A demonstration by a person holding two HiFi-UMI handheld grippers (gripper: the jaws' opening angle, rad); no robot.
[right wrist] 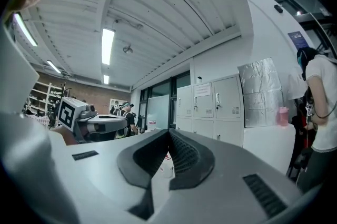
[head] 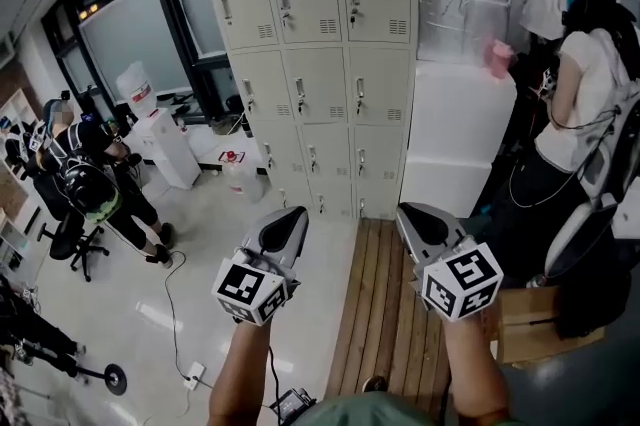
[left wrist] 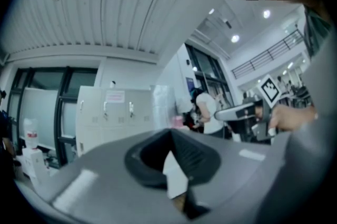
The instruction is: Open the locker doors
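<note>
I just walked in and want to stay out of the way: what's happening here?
A person holds a gripper in each hand, the left gripper and right gripper, both shut and empty, pointed at the beige lockers across the floor. Every locker door looks closed; none is touched yet. Other people work nearby.

An office-like workroom: beige lockers (head: 315, 74), a water dispenser (head: 166, 146), a swivel chair (head: 86, 254)

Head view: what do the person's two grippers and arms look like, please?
The left gripper and the right gripper each have a light grey rounded shell with black ribbed pads inside. Each carries a white cube with black square markers at its back. The forearms wear no sleeves; a green garment shows at the bottom edge.
</note>
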